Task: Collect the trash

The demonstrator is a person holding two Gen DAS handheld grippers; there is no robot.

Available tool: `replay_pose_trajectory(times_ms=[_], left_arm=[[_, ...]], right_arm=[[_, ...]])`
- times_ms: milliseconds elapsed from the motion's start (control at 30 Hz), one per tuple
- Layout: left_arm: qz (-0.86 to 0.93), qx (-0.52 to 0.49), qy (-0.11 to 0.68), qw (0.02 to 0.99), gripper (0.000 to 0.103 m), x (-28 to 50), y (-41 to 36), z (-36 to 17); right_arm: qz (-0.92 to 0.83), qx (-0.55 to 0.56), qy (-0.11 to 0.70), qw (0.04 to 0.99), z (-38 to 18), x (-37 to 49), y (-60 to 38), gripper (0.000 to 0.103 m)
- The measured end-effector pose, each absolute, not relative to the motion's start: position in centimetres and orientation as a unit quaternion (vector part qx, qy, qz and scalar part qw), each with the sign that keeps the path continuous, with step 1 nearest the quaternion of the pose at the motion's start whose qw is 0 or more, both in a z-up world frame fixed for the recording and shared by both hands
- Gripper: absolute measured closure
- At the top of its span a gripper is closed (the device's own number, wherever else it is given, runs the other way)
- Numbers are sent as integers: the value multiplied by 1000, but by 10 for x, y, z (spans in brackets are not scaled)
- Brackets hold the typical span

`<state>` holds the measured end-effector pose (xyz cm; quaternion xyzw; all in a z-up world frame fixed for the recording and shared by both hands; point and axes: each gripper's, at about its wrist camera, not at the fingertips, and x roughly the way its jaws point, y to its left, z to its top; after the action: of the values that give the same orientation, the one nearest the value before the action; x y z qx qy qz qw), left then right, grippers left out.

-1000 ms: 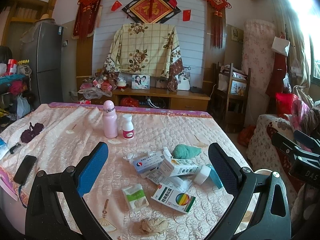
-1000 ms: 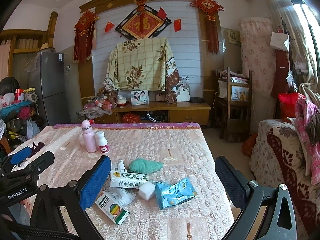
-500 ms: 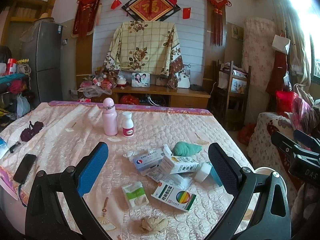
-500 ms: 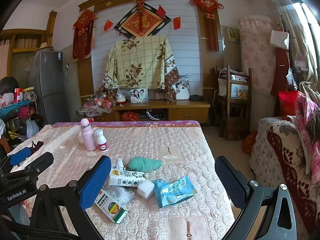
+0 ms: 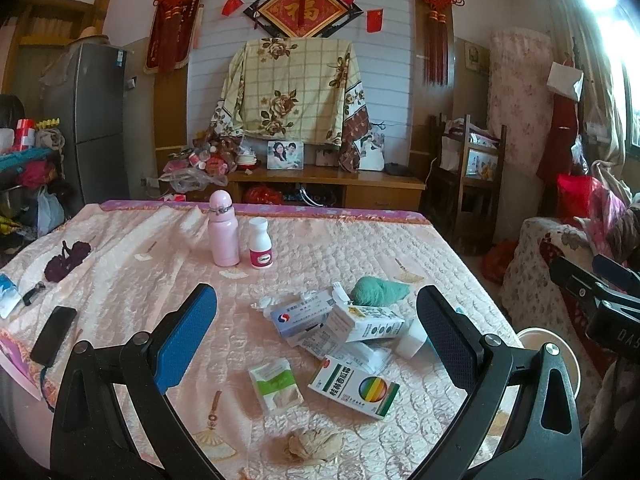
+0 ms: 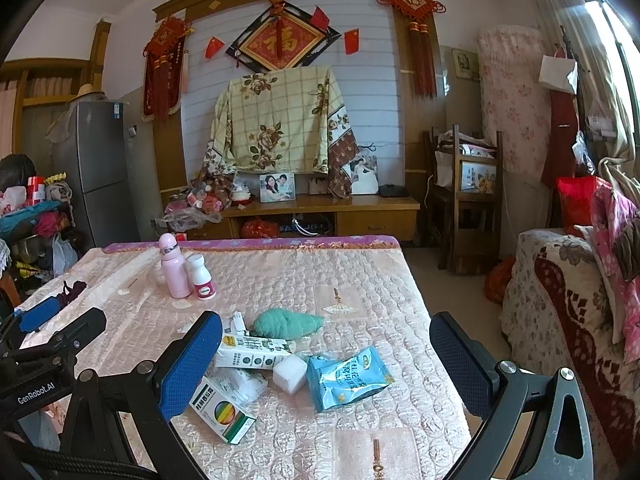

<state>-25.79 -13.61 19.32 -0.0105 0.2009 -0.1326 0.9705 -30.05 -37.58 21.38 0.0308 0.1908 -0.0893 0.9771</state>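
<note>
Trash lies in a heap on the quilted table: a rainbow-marked medicine box (image 5: 354,386) (image 6: 222,408), a white carton (image 5: 366,320) (image 6: 252,352), a blue-and-white box (image 5: 302,314), a white foam cube (image 6: 290,374), a blue snack packet (image 6: 346,376), a green-white sachet (image 5: 275,384), a crumpled tissue (image 5: 312,442) and a teal cloth (image 5: 378,290) (image 6: 286,322). My left gripper (image 5: 316,320) hangs open above the table's near edge, holding nothing. My right gripper (image 6: 326,348) is open too, above the heap's right side.
A pink bottle (image 5: 223,230) and a white pill bottle (image 5: 260,243) stand further back. A black phone (image 5: 54,334) lies at the left edge. A round white-rimmed bin (image 5: 548,344) sits beside the table's right side. A flowered sofa (image 6: 560,300) stands on the right.
Both views have shifted only slightly, with the table items sitting a touch higher in frame. Nothing on the table has moved and both grippers stay open.
</note>
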Motion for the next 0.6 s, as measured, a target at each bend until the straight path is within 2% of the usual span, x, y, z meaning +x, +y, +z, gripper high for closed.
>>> replay_pose_trajectory(times_ms=[600], left_arm=[[-126, -14, 229, 965, 3, -240, -134, 188]], right_arm=[[-90, 34, 220, 971, 201, -284, -380, 0]])
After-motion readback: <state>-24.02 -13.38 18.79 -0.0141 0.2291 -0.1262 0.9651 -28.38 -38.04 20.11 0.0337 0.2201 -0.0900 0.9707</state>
